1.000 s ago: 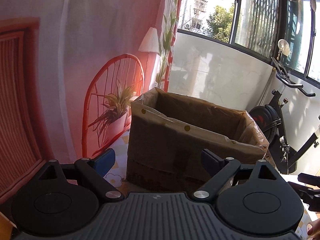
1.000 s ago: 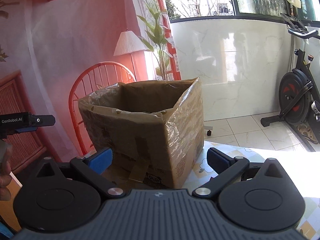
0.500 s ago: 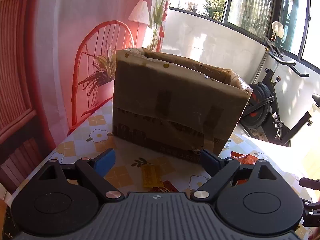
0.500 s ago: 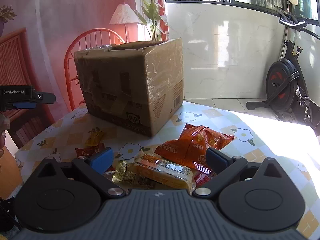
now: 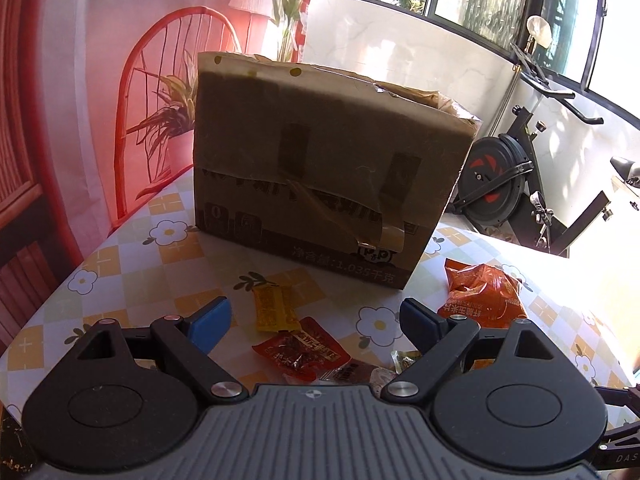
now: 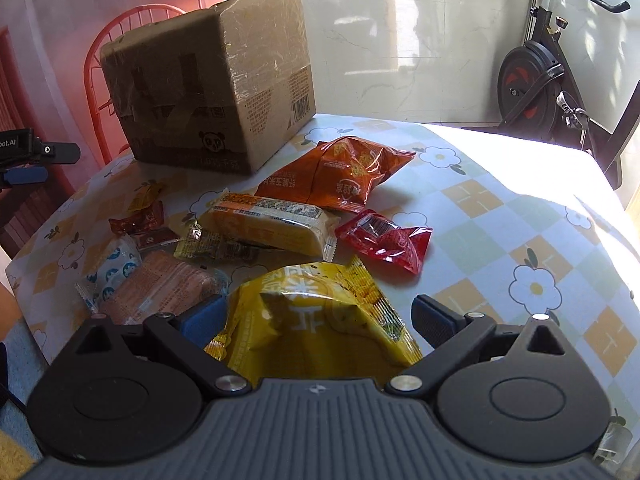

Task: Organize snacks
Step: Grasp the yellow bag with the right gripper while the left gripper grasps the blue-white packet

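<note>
A taped cardboard box [image 5: 320, 168] stands at the far side of the flowered table; it also shows in the right wrist view [image 6: 212, 92]. Snack packets lie in front of it. My left gripper [image 5: 314, 318] is open and empty above a small yellow packet [image 5: 274, 306] and a small red packet [image 5: 302, 354]. An orange bag [image 5: 482, 294] lies to its right. My right gripper [image 6: 318, 318] is open, with a large yellow bag [image 6: 316, 316] lying between its fingers. Beyond are a long yellow bar [image 6: 266, 222], an orange bag [image 6: 340, 172] and a red packet [image 6: 386, 240].
A red chair [image 5: 168, 92] stands behind the table at the left. An exercise bike [image 6: 560, 72] stands on the floor at the right. More small packets [image 6: 132, 280] lie at the left of the pile. The table edge [image 6: 24, 280] runs near the left.
Both grippers have tilted down and lowered from the box's open top towards the table. The snack pile has come into view. Both stay open.
</note>
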